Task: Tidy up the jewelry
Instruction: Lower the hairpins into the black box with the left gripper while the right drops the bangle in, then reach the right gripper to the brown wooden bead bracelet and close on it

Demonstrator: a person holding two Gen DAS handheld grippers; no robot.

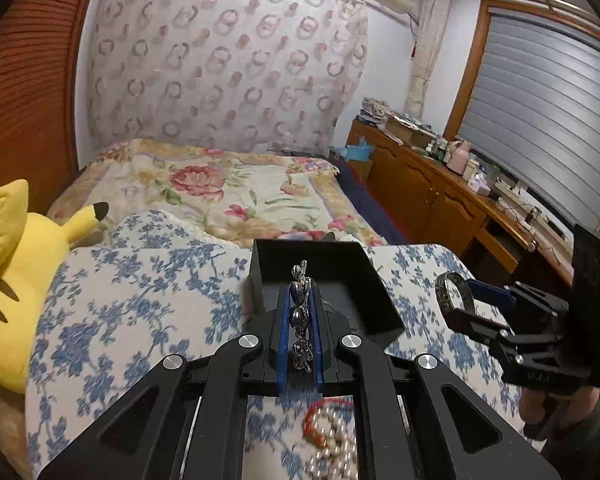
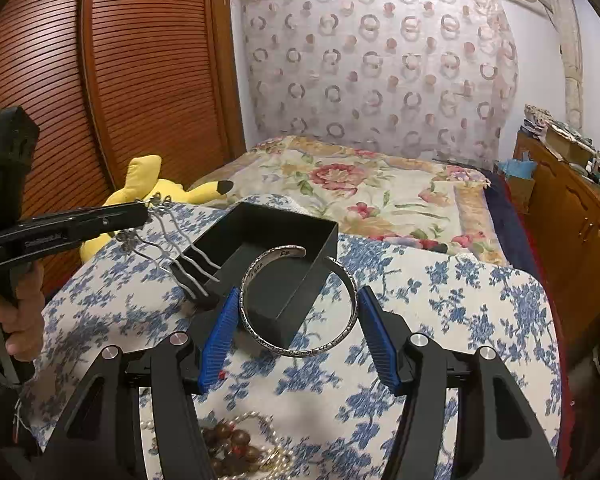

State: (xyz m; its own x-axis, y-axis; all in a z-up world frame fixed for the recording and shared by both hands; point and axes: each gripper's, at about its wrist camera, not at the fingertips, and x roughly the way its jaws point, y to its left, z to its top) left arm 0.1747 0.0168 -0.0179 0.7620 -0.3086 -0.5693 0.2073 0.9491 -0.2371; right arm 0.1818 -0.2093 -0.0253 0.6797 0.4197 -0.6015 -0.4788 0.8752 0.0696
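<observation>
Clamping hair comb [image 2: 172, 240] and bangle [image 2: 300, 300]: both tongs, over black box [image 2: 236, 240].

Floral bed [image 1: 220, 188]; wooden dresser [image 1: 428, 192]; shuttered window [image 1: 540, 108]

My fingers [image 2: 220, 336] have ribbed blue rubbery pads. The bangle [image 2: 296, 304] is shiny engraved silver metal, the box [image 2: 276, 240] is matt black card, the worktop [image 2: 460, 300] is soft floral cloth, and the pearls [image 1: 336, 448] are glossy.
</observation>
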